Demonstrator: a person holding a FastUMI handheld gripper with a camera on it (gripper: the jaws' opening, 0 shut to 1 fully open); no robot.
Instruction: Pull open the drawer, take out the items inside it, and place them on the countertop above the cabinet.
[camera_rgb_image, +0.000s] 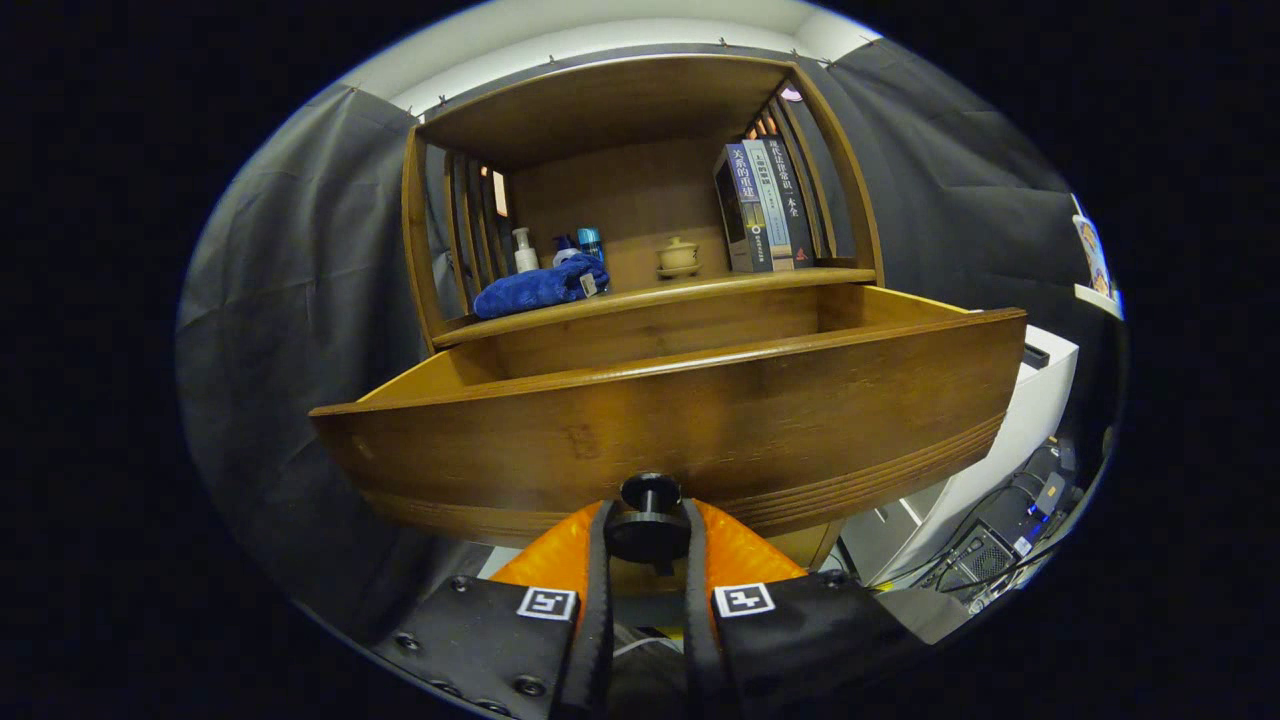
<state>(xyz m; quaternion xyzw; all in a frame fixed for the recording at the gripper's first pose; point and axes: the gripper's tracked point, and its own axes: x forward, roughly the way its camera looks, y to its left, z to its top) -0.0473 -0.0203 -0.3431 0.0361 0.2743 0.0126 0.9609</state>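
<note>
Gripper view: my gripper (648, 530), low center of frame, is clamped on the knob (650, 492) to draw the drawer (680, 420) outward.

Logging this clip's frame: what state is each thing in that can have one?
Wooden drawer with black round knob: pulled out; contents hidden behind its front.
Claw: fingers closed on the knob.
Blue cloth: bunched on the wooden countertop.
Books: standing upright.
White pump bottle: upright behind the cloth.
Small lidded pot: lid on.
</note>
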